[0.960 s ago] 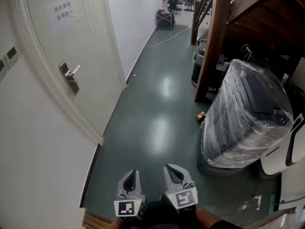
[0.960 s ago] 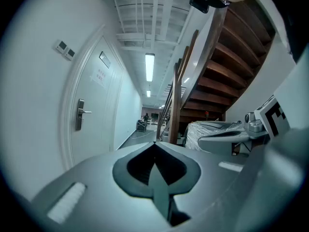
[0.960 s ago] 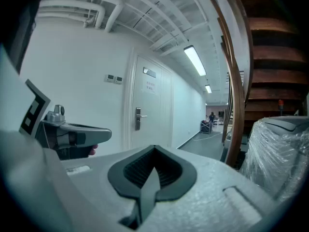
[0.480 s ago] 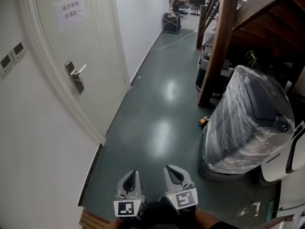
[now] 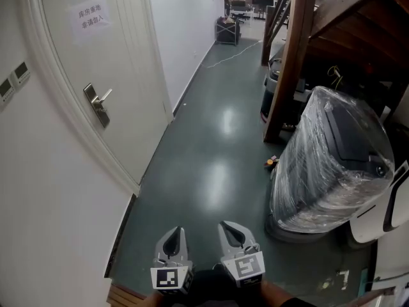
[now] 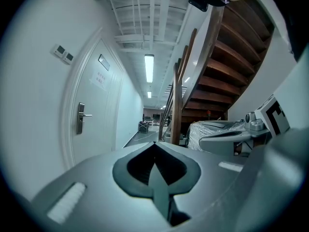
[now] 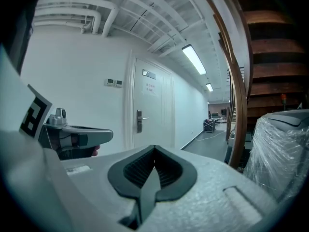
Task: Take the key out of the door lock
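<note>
A white door stands in the left wall, with a metal lock plate and lever handle on it. The plate is too small to show a key. Both grippers are held low and side by side, well back from the door. The left gripper is shut and empty, and so is the right gripper. The left gripper view has the lock plate far off to the left, beyond its closed tips. From the right gripper view the lock plate lies ahead, above its closed tips.
A plastic-wrapped machine stands at the right, beside a wooden stair post. A paper notice hangs on the door, and wall switches sit left of it. A cart and a floor cable lie far down the corridor.
The head view has shifted slightly, so the door and handle sit a little differently in frame. Both grippers keep their place, side by side and shut.
</note>
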A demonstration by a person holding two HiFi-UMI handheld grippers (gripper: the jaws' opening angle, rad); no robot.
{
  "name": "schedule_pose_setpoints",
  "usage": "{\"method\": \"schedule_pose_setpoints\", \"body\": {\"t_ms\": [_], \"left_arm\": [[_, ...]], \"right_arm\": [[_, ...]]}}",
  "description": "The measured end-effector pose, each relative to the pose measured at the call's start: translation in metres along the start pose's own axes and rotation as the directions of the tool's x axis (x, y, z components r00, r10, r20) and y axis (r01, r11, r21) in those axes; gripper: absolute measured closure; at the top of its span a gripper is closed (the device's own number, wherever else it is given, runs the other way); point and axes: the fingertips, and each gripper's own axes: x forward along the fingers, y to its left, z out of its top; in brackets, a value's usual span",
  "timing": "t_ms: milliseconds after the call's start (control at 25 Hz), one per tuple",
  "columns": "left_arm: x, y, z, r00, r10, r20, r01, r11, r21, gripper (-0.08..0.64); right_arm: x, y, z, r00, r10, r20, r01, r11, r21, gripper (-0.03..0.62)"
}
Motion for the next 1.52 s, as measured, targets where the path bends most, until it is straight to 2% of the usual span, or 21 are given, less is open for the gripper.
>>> {"method": "schedule_pose_setpoints", "body": {"t_ms": [280,480,640,960,1400,1520], "left_arm": [[0.009,-0.013,0.002,1.0,0.004,-0.003,-0.004,1.0,0.014,0.541],[0.016,-0.016,-0.001,1.0,0.006,-0.005,-0.006,0.999,0.036,0.541],[0.029,-0.008,-0.002,0.999,0.03,-0.037,-0.029,0.999,0.021,0.541],[0.088,0.007,0.0,0.999,-0.035,-0.032,0.035,0.999,0.002,0.541],[0.187,0.092,0.018,0.998,-0.015,-0.066,0.012,0.999,-0.05,0.541],[0.215,0.127,0.036,0.999,-0.013,-0.033,0.01,0.998,-0.062,0.541]], "right_arm": [[-0.003,-0.014,0.002,0.999,0.017,0.027,-0.018,1.0,0.016,0.601],[0.004,-0.023,-0.001,0.999,0.024,0.024,-0.025,0.999,0.034,0.6],[0.017,-0.029,-0.006,1.0,0.027,-0.003,-0.027,0.999,0.036,0.601],[0.063,-0.054,-0.001,0.999,-0.026,-0.043,0.027,0.999,0.026,0.601],[0.189,-0.07,0.031,0.997,-0.044,-0.07,0.043,0.999,-0.014,0.601],[0.231,-0.067,0.05,0.997,-0.046,-0.064,0.044,0.999,-0.028,0.6]]}}
